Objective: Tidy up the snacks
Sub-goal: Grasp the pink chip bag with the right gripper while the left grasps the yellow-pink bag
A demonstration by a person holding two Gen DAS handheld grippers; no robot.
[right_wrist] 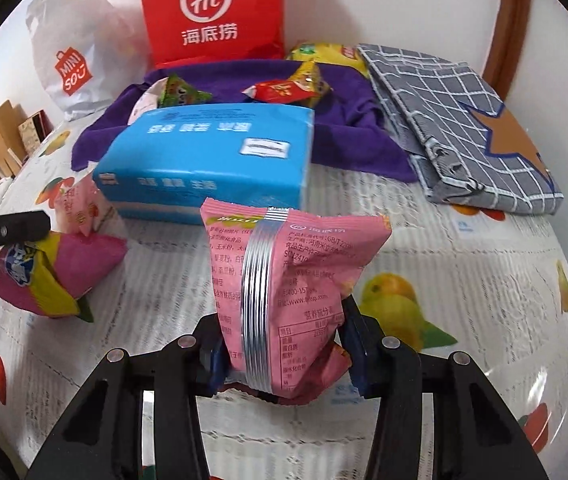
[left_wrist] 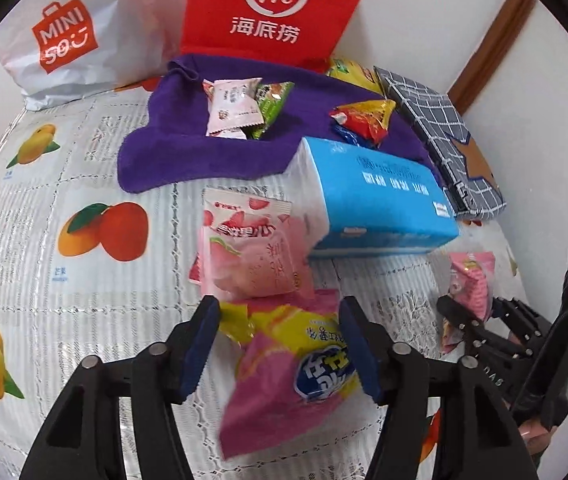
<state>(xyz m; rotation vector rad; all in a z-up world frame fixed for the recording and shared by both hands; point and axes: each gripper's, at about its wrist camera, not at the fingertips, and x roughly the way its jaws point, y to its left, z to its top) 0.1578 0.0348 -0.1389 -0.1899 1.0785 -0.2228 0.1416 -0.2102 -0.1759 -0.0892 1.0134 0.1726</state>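
My left gripper [left_wrist: 279, 344] is open, its blue pads on either side of a pink and yellow snack bag [left_wrist: 288, 372] that lies on the table; that bag also shows in the right wrist view [right_wrist: 47, 276]. A pale pink peach snack packet [left_wrist: 249, 254] lies just beyond it. My right gripper [right_wrist: 281, 356] is shut on a pink snack packet [right_wrist: 292, 280] with a silver seam, held upright above the table; it shows in the left wrist view [left_wrist: 472, 280] too. Several small snacks [left_wrist: 239, 108] and red and yellow packets [left_wrist: 364, 120] lie on a purple towel [left_wrist: 187, 152].
A blue tissue pack [left_wrist: 380, 196] lies mid-table. A folded grey checked cloth box [right_wrist: 464, 120] is at the right. A red Haidilao bag [left_wrist: 275, 4] and a white Miniso bag [left_wrist: 71, 36] stand at the back wall. The tablecloth [left_wrist: 63, 280] has fruit prints.
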